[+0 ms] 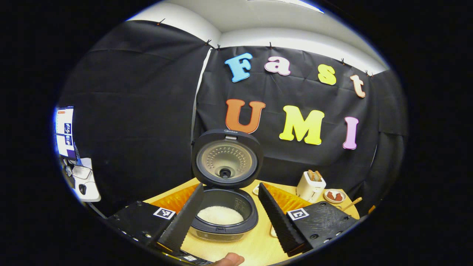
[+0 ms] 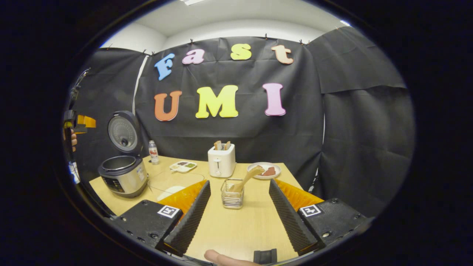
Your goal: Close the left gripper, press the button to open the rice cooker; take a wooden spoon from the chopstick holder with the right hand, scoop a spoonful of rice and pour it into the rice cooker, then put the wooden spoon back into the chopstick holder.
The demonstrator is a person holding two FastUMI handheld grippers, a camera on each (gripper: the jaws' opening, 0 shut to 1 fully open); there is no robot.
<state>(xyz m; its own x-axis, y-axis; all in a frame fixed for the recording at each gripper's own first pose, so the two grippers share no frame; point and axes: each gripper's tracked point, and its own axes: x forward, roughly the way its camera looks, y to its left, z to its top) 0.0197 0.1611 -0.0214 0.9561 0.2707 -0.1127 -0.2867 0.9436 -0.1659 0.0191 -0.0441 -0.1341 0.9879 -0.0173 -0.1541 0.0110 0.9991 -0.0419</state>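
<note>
The rice cooker (image 1: 224, 214) sits low at centre of my left gripper view, lid up, white rice (image 1: 220, 215) in its pot, framed between my left gripper's (image 1: 229, 218) spread fingers. In my right gripper view the wooden spoon (image 2: 245, 179) leans in the wire chopstick holder (image 2: 232, 194) at lower centre, just ahead of my right gripper (image 2: 236, 218), fingers apart and holding nothing. The toaster (image 2: 221, 160) holds bread behind it.

Plenty of room up front for us

Bare table (image 2: 240, 225) runs between our right fingers (image 2: 190, 212) up to the chopstick holder (image 2: 232, 198); the toaster (image 2: 221, 160) blocks behind it, and the rice cooker (image 2: 123, 176) sits off left.
</note>
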